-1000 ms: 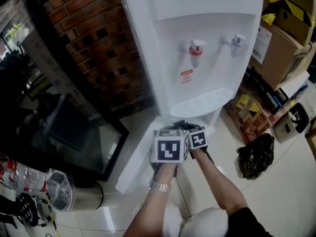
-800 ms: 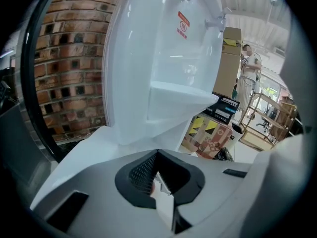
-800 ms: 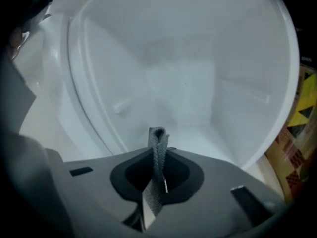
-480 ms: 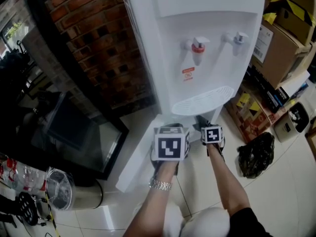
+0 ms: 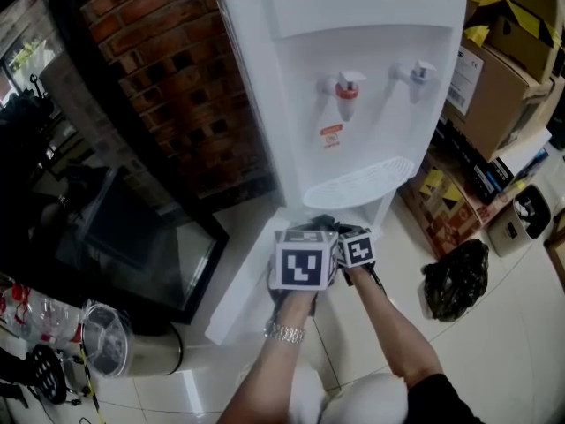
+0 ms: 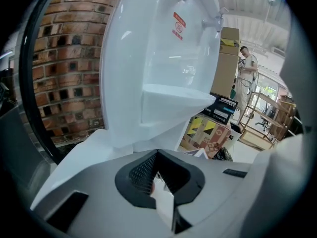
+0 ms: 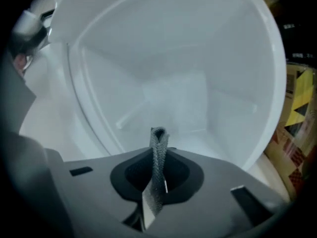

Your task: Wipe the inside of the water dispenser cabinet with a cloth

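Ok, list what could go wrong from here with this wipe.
The right gripper pinches only a narrow fold of cloth, so it may slip out or let the hard fingers scrape the cabinet wall. The open cabinet door stands right beside the left gripper; a nudge could swing it against the grippers.

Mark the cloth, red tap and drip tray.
cloth (image 7: 158, 157): right gripper view, middle of the upright grey strip.
red tap (image 5: 348, 94): head view, red collar.
drip tray (image 5: 362, 182): head view, slotted top.
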